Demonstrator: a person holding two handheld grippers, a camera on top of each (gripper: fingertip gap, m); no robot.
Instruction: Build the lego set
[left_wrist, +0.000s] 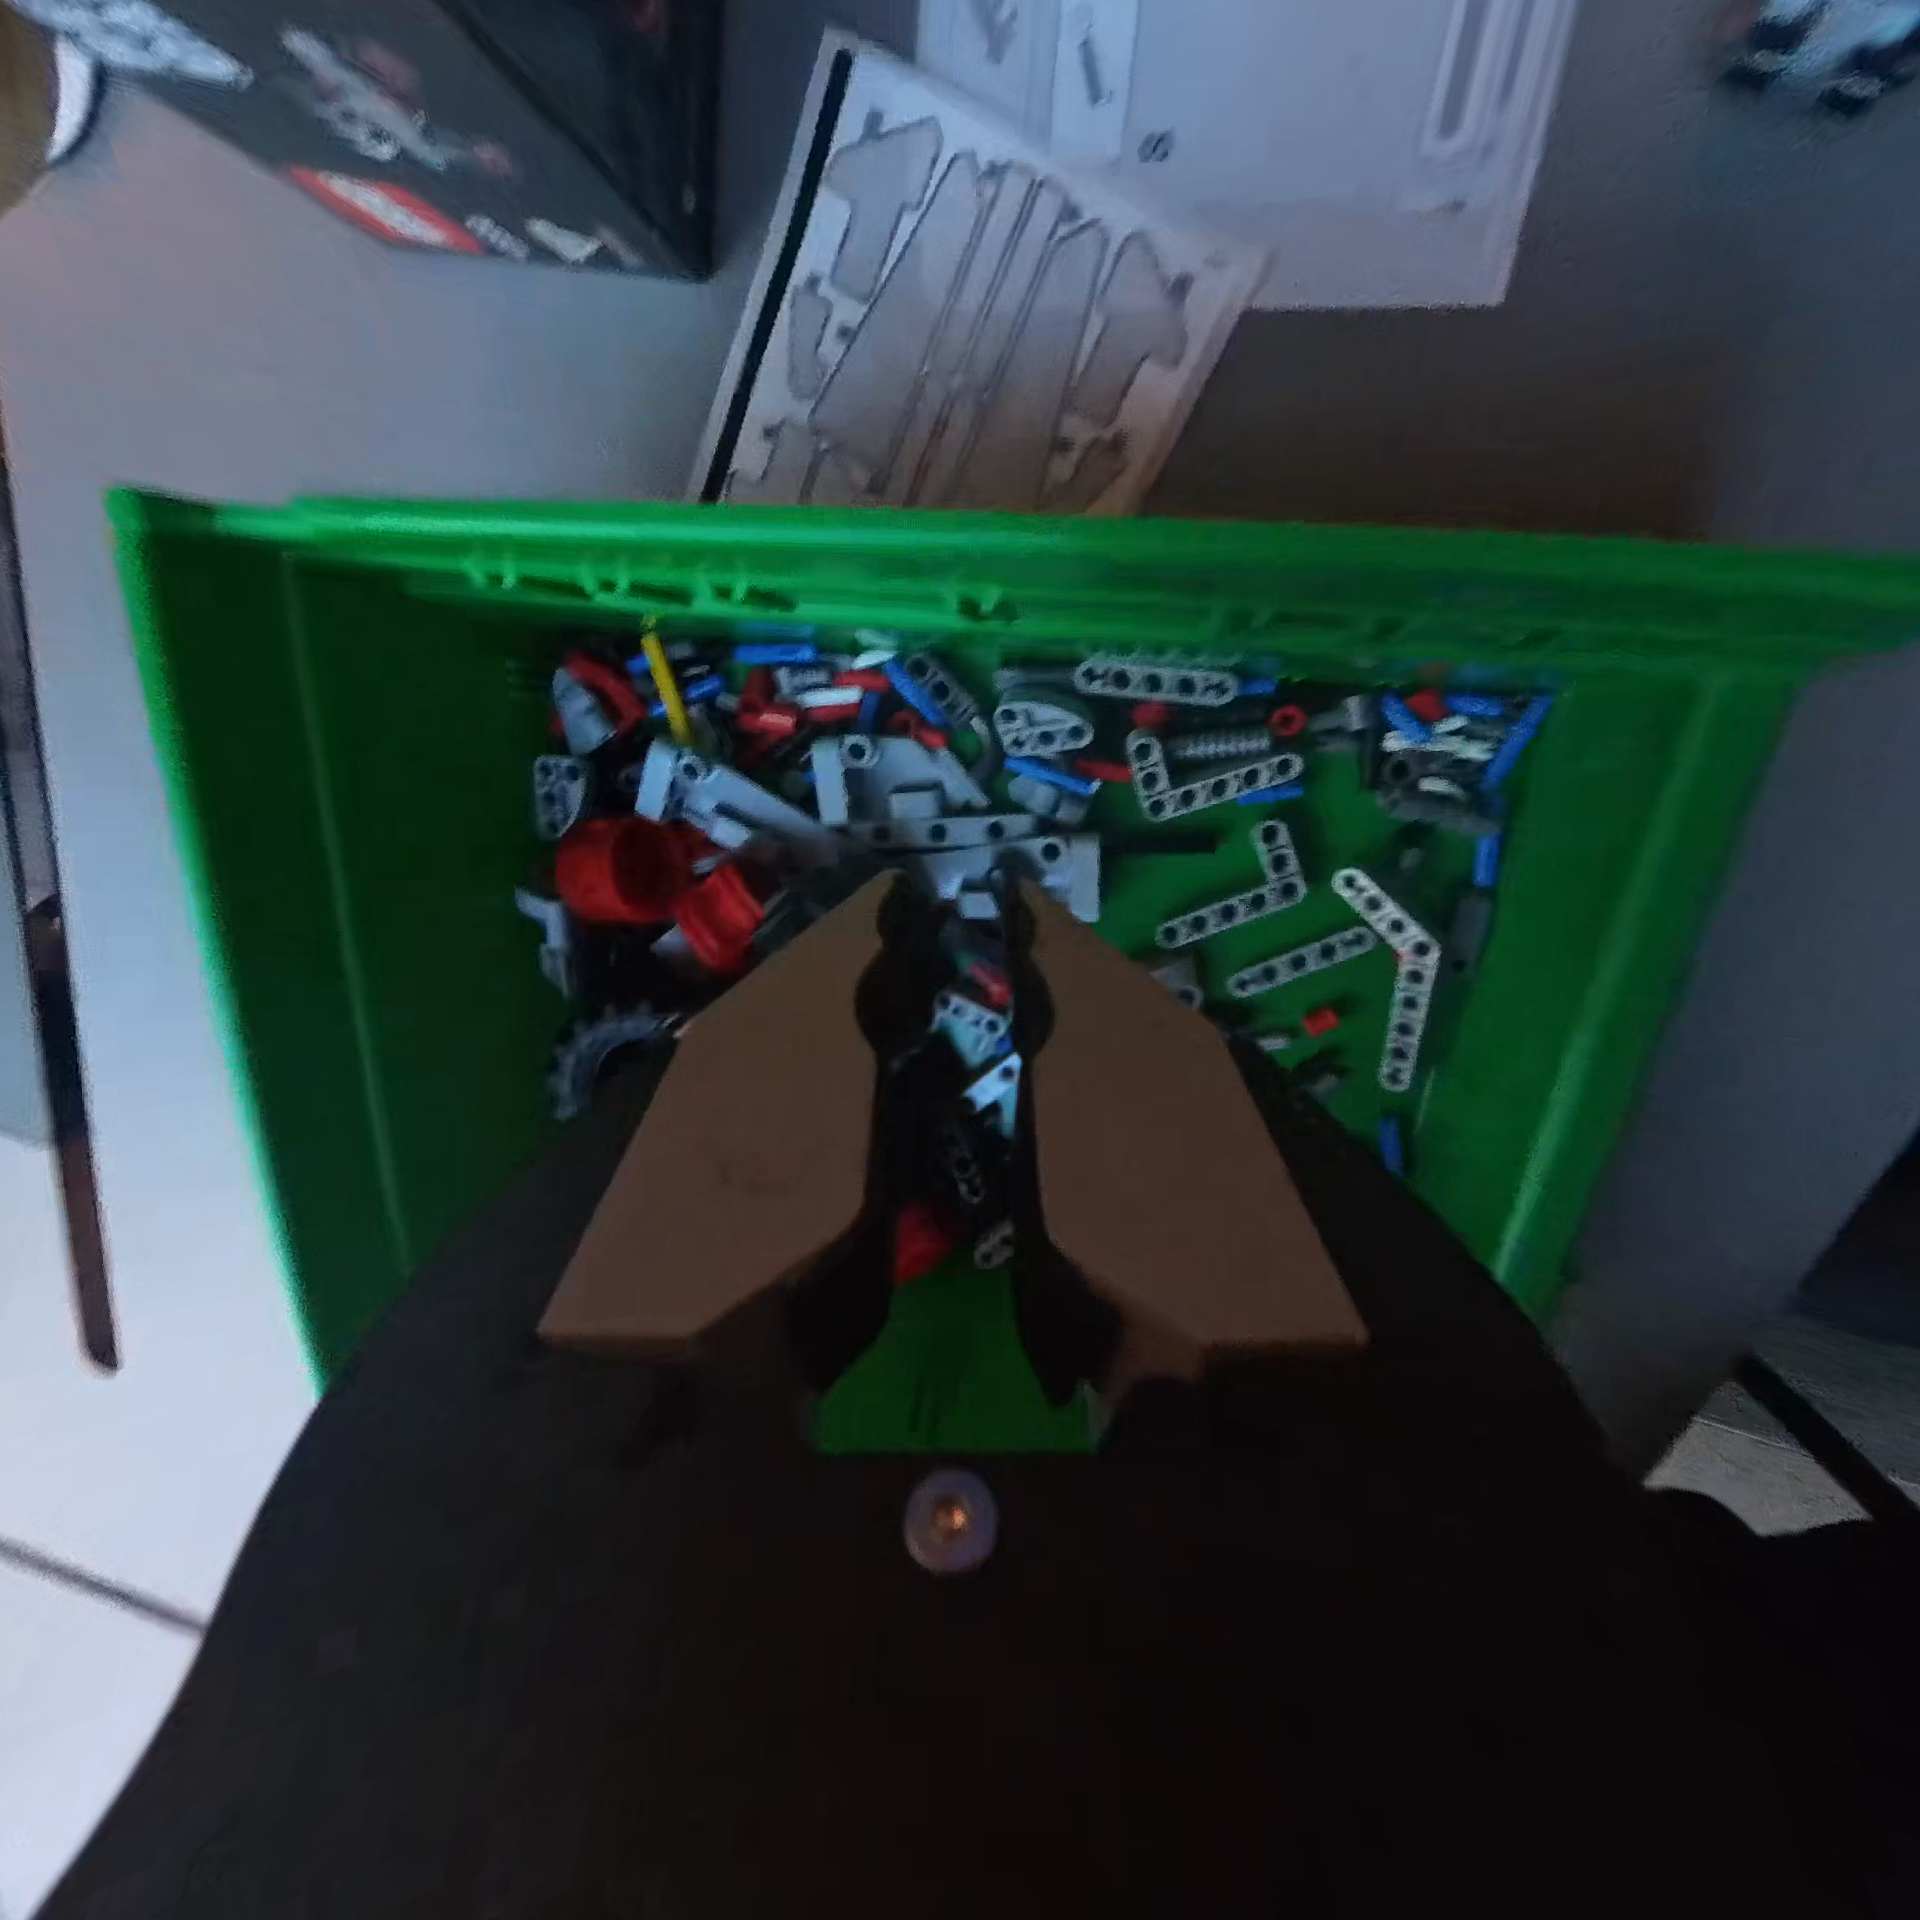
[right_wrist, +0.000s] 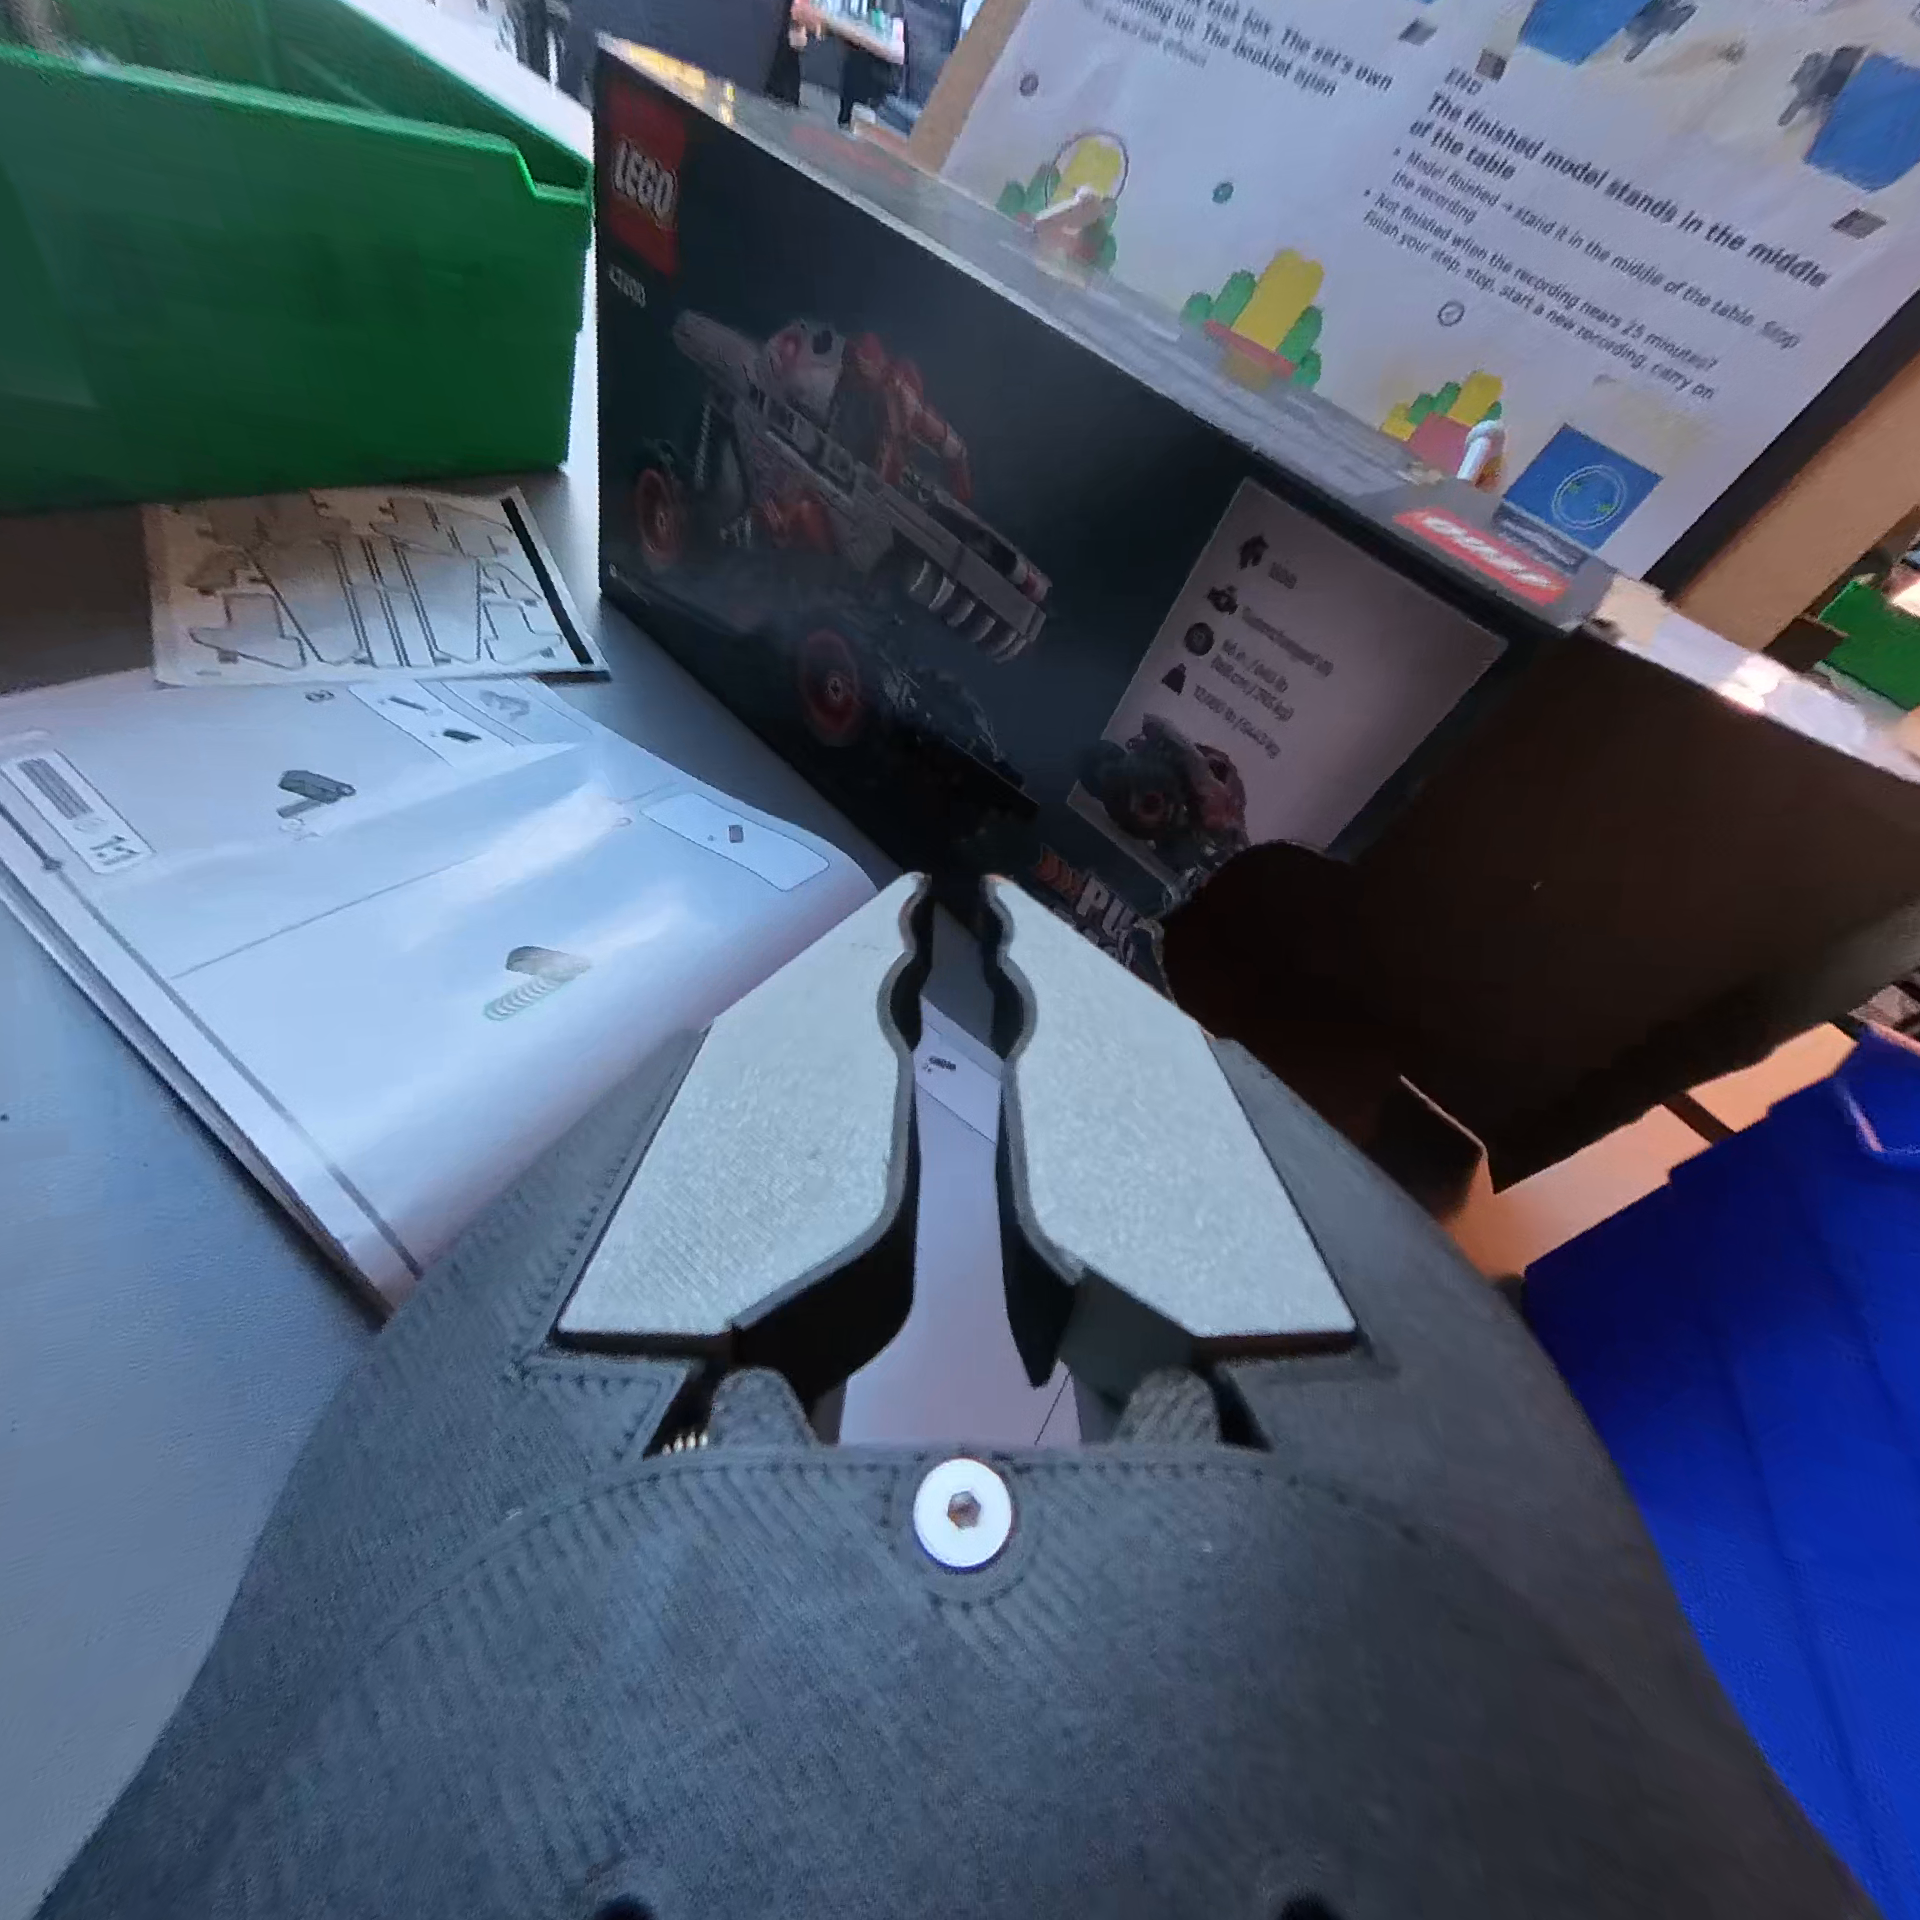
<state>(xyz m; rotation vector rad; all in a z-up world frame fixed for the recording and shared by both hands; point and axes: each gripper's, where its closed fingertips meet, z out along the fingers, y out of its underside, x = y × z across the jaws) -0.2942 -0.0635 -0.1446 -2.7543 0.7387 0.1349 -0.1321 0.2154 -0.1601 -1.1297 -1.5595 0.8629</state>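
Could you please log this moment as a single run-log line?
left gripper: jaws slightly apart over loose pieces in green bin | right gripper: pinching black piece by set box

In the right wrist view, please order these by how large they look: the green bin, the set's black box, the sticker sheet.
1. black box
2. green bin, cut off by the frame, so unsure
3. sticker sheet, clearly smallest
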